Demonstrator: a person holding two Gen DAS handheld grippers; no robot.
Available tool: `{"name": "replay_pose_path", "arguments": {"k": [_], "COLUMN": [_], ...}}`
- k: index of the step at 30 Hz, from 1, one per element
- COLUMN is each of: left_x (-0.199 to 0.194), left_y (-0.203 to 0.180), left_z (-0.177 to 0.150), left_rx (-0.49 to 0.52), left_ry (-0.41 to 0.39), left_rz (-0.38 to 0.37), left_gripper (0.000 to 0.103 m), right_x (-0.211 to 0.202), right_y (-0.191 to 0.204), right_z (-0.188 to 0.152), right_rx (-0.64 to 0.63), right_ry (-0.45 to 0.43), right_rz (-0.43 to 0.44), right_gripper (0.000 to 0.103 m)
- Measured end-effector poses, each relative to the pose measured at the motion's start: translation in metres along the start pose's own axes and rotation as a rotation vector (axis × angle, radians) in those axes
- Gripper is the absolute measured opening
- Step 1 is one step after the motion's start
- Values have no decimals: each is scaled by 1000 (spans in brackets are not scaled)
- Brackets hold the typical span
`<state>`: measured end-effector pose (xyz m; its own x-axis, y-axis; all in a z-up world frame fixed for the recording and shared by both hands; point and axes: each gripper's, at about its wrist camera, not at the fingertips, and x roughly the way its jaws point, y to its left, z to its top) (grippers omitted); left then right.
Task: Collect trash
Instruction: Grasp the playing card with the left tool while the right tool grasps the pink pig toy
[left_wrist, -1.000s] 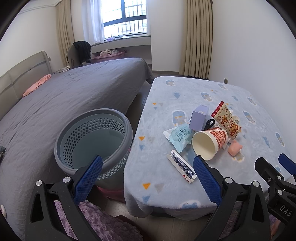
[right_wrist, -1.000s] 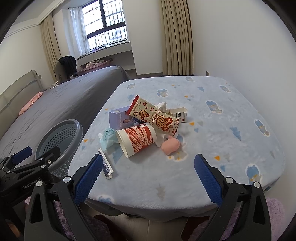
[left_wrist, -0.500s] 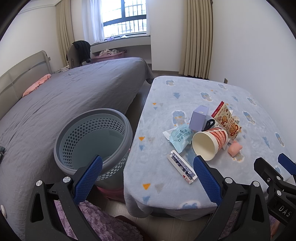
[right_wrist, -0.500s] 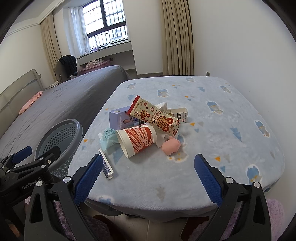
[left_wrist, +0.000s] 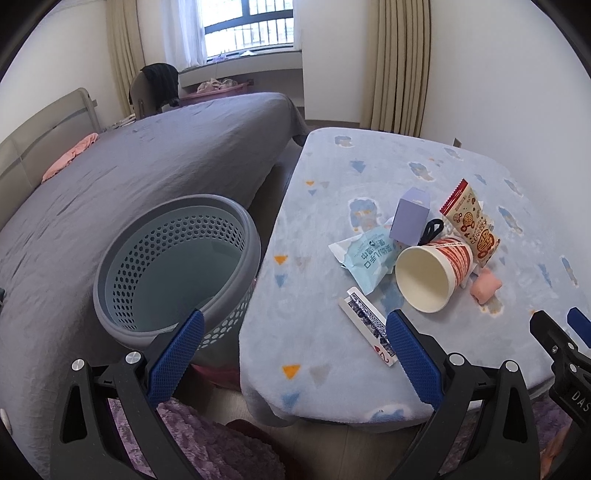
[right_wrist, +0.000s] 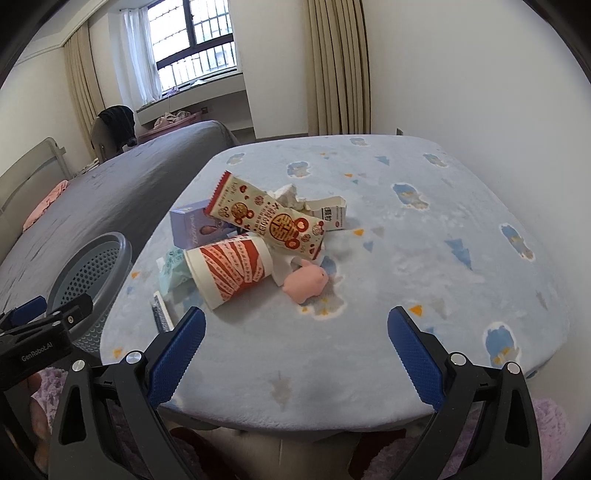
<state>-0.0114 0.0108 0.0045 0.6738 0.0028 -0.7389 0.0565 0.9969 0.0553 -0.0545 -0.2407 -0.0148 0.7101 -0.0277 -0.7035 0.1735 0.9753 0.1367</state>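
A pile of trash lies on the blue-covered table (right_wrist: 424, 280): a tipped red-and-white paper cup (right_wrist: 231, 273) (left_wrist: 432, 273), a snack wrapper (right_wrist: 269, 218) (left_wrist: 471, 225), a purple box (right_wrist: 190, 227) (left_wrist: 410, 218), a teal packet (left_wrist: 367, 254), a playing card (left_wrist: 371, 325), a small carton (right_wrist: 328, 212), crumpled tissue (right_wrist: 290, 194) and a pink toy pig (right_wrist: 306, 282) (left_wrist: 485, 286). A grey perforated basket (left_wrist: 173, 266) (right_wrist: 92, 266) stands left of the table. My left gripper (left_wrist: 293, 350) is open and empty, near the table's front left corner. My right gripper (right_wrist: 295, 349) is open and empty, before the pile.
A grey bed (left_wrist: 129, 177) runs along the left behind the basket. A purple rug (left_wrist: 207, 450) lies on the floor below. A white wall (right_wrist: 480, 92) stands right of the table; curtains (right_wrist: 336, 66) and a window are at the back.
Both grippers have drifted slightly toward the table. Nothing was picked up or moved.
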Motion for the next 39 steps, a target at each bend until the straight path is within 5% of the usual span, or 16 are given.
{"name": "replay_pose_path", "arguments": {"k": [15,39], "left_x": [50,79], "left_y": [-5,-13], "left_z": [1,-1], "left_rx": [-7,10], "left_ry": [83,108], "left_rz": [21,2], "left_gripper": [97,97], "right_x": [75,131], "right_y": [-25,-12], "right_z": [12,23], "right_rx": [37,-36], "right_ry": [125,140], "right_rz": [-7,-99], "right_gripper": [94,92]}}
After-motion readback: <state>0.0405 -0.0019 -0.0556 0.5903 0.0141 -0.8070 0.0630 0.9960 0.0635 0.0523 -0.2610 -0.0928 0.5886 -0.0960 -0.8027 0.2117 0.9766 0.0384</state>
